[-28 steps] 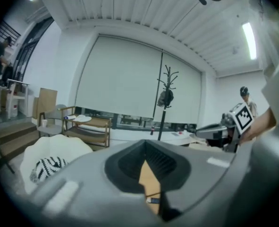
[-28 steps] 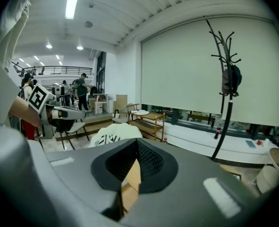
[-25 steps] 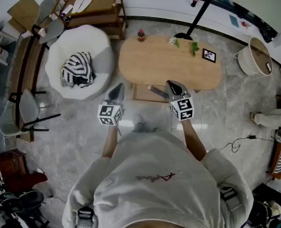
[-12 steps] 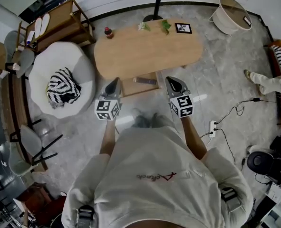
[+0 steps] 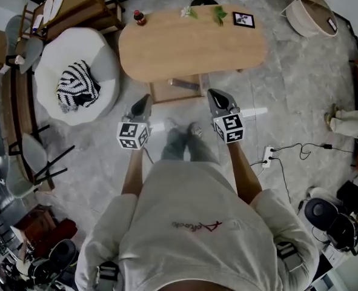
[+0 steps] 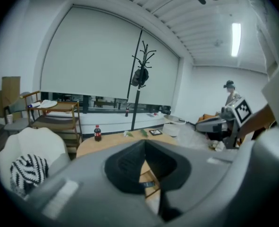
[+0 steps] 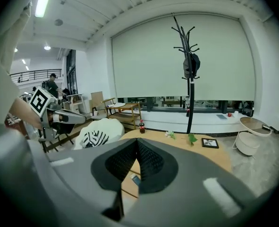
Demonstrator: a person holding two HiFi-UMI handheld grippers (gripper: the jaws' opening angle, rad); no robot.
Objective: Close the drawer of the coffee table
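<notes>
drawer under tbl, armchair to L

**Q:** Any print legible here?

**A:** None. Shirt, mine: red script across the back, too small to read. Left cube and right cube: black-and-white square codes, no letters. Bottle: red label, brand unreadable.

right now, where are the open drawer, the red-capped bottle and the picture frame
open drawer (image 5: 165, 93): head view, its bare wooden bottom.
red-capped bottle (image 5: 140, 19): head view, its body.
picture frame (image 5: 243, 20): head view, its middle.
</notes>
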